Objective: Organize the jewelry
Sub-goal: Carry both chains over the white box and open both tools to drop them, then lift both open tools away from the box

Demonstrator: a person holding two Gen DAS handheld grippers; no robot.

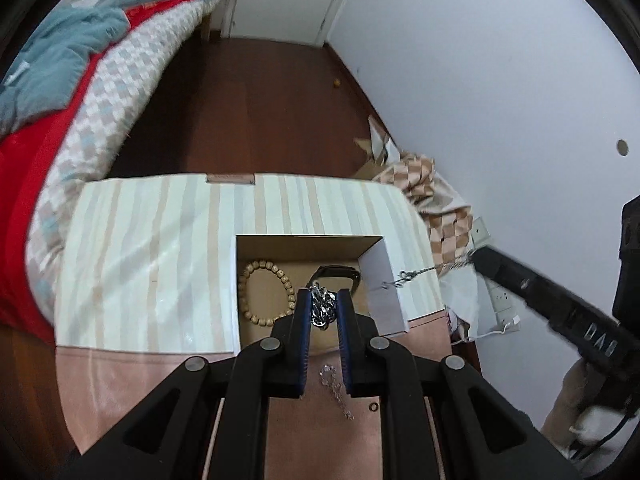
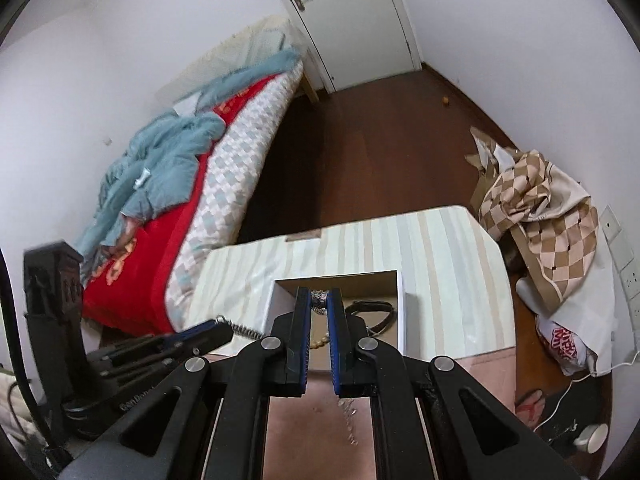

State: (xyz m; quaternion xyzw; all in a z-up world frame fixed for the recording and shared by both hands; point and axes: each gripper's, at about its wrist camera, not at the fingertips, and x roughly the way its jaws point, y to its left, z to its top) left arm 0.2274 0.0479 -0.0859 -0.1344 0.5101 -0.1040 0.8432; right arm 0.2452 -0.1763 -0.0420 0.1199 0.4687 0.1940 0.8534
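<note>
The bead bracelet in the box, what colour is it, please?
Pale tan bead bracelet, clearest in the left wrist view.

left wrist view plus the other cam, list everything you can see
box: 1, white outside, brown inside, open, on table
bead bracelet: 1, tan, in box
strap: 1, black, in box
chunky chain: 1, silver, over box
thin chain: 1, silver, on table's pink part
ring: 1, dark, beside thin chain
beaded chain: 1, silver, over box
table: 1, cream striped
bed: 1, red and teal covers, left
checked cloth: 1, brown-cream, floor right
door: 1, white, far
left tool: black, grips chunky chain
right tool: black, grips beaded chain
</note>
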